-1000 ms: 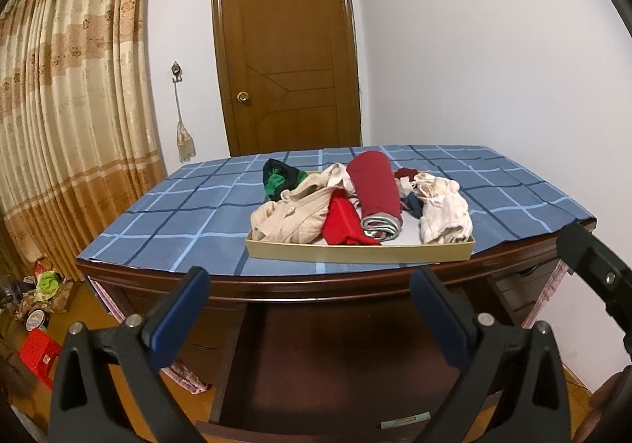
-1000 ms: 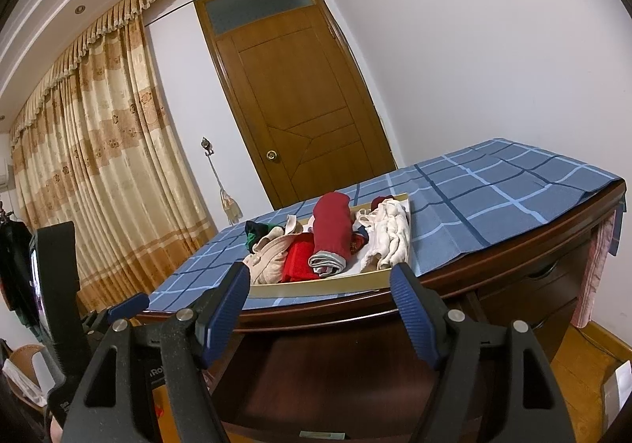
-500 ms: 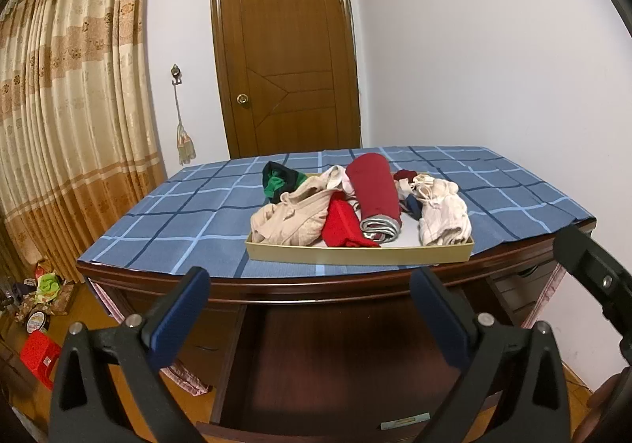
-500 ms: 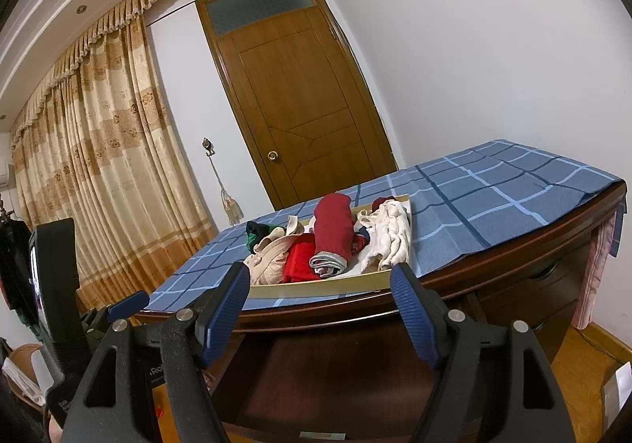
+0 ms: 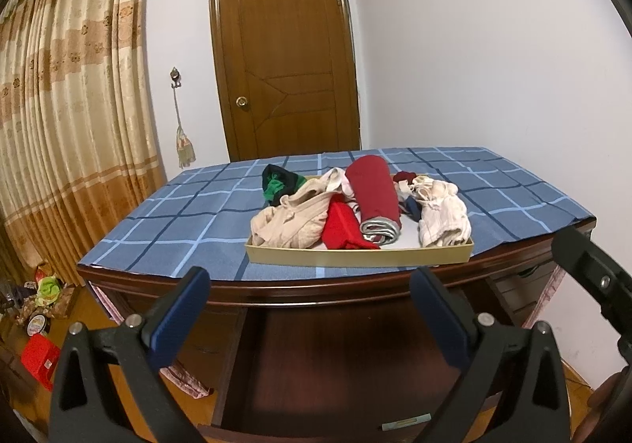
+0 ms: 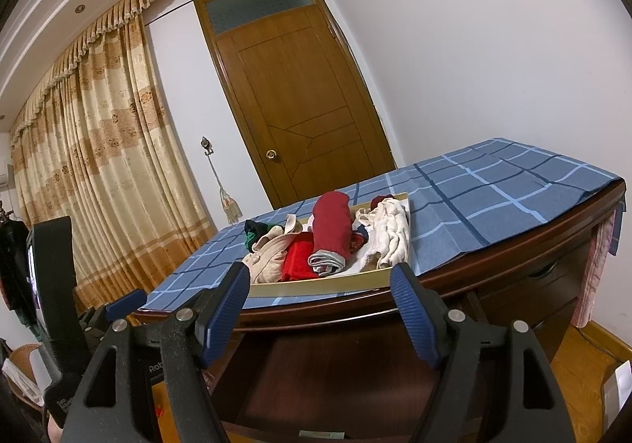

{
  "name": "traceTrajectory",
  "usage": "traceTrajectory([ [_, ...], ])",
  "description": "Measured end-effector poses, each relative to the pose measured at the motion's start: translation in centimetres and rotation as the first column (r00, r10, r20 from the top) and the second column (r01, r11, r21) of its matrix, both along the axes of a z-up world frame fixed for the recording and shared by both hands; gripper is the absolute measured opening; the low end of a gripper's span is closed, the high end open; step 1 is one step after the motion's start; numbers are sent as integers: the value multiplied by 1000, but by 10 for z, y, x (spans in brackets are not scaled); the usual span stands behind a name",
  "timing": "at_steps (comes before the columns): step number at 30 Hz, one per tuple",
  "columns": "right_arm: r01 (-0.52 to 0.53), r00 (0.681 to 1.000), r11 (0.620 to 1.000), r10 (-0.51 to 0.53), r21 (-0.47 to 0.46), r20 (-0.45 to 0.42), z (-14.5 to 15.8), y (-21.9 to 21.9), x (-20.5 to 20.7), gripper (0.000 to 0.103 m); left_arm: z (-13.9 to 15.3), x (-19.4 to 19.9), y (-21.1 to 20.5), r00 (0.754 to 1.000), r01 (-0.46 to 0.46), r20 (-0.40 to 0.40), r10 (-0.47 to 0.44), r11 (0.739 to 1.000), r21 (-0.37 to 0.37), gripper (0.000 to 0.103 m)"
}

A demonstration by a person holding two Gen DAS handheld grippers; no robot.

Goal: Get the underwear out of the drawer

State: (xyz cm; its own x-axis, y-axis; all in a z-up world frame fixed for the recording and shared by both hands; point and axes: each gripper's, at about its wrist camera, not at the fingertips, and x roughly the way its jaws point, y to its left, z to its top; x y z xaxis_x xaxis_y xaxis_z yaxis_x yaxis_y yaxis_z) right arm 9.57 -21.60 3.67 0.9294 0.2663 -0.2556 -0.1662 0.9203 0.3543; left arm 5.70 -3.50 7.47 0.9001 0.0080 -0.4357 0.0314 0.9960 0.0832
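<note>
Both grippers sit in front of the desk with their blue pads spread wide and nothing between them: my left gripper (image 5: pixel 310 308) hangs over the pulled-out drawer (image 5: pixel 328 364), and my right gripper (image 6: pixel 322 310) hovers at the near edge of the desk (image 6: pixel 434 281), also above the drawer's dark wooden floor. From where I look, the part of the drawer I can see holds no clothing; only a small pale label (image 5: pixel 405 423) lies near its front edge. The underwear (image 5: pixel 355 206) lies in a shallow tan tray (image 5: pixel 355 257) on the blue checked cloth (image 5: pixel 177 222) that covers the desk top, close to the near edge. In the tray I see a beige piece on the left, a bright red one beside it, a rolled dark red piece with a grey band (image 5: pixel 377 202) in the middle, a cream bundle (image 5: pixel 442 214) on the right, and a dark green and black piece (image 5: pixel 278 184) at the far left corner. In the right wrist view the left gripper's blue pad shows at the lower left, well apart from the tray. Beyond the desk stand a closed wooden door (image 5: pixel 284 60) and, to the left, a long patterned curtain (image 5: pixel 67 119).
</note>
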Motion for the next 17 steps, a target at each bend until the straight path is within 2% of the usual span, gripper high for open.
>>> traceTrajectory([
  [7, 10, 1000, 1000, -10, -1, 1, 0, -1, 0, 76, -1, 1, 0, 1000, -3, -4, 3, 1000, -7, 103],
  [12, 11, 1000, 1000, -11, 0, -3, -1, -2, 2, 76, -3, 3, 6, 999, 28, -14, -29, 998, -52, 103],
  [17, 9, 1000, 1000, -9, -2, -10, -2, -1, 3, 76, -6, 5, 3, 999, 25, -19, -26, 999, -26, 103],
])
